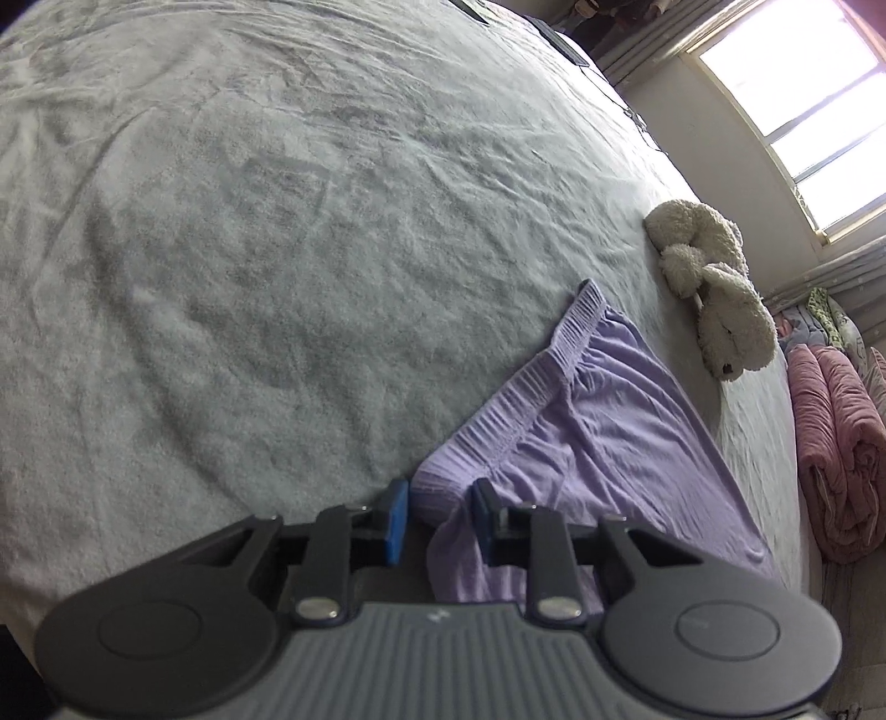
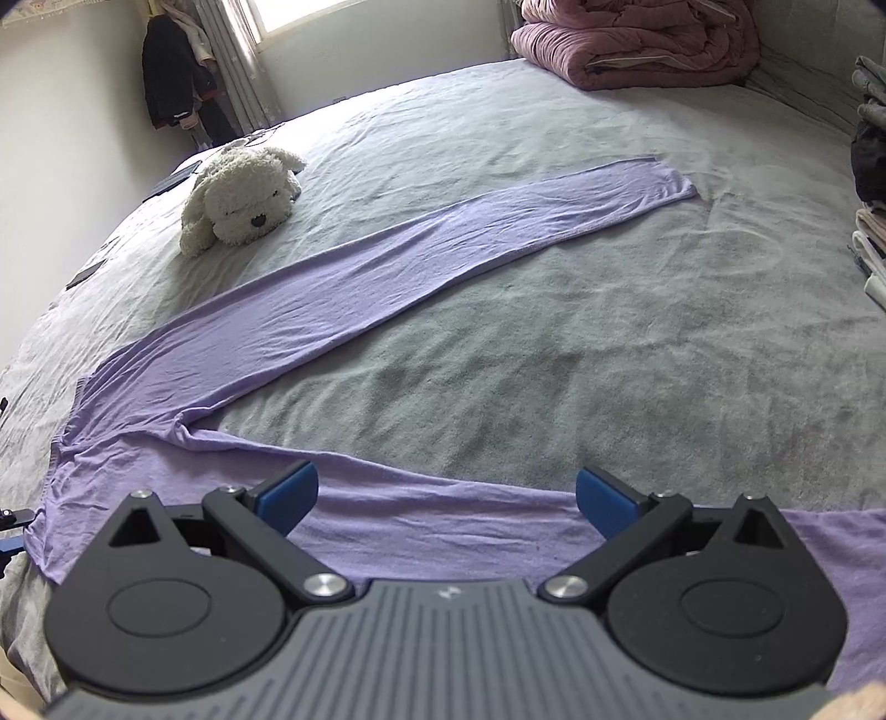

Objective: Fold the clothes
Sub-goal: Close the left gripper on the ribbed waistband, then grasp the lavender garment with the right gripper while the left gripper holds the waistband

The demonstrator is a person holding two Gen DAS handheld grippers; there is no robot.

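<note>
Left claw (image 1: 437, 518): narrow gap, blue pads (image 1: 397, 520) either side of a bunched fold at the waistband corner of the purple pants (image 1: 598, 443). Fabric between the pads, far pad pressed into the cloth, near pad just beside it; could not tell whether fully clamped. Pointed steeply down at the bed (image 1: 249, 249), tilted so the bed surface ran diagonal in its view.

Right claw (image 2: 446, 501): spread wide, nothing between the pads (image 2: 288, 495). Hung just above the nearer pant leg, pad tips close over the cloth; contact not clear. Angled down and forward across the bed.

Pants lay flat on the grey bed cover, legs splayed in a V: one leg stretched diagonally toward the far right, the other ran along the near edge under the right claw. Waistband at the left end in the right view.

Plush dog (image 2: 241, 199) lay on the bed just beyond the far leg, apart from the cloth. Folded pink quilt (image 2: 637, 44) at the far end of the bed. Window (image 1: 803, 99) bright beyond the plush in the left view.
</note>
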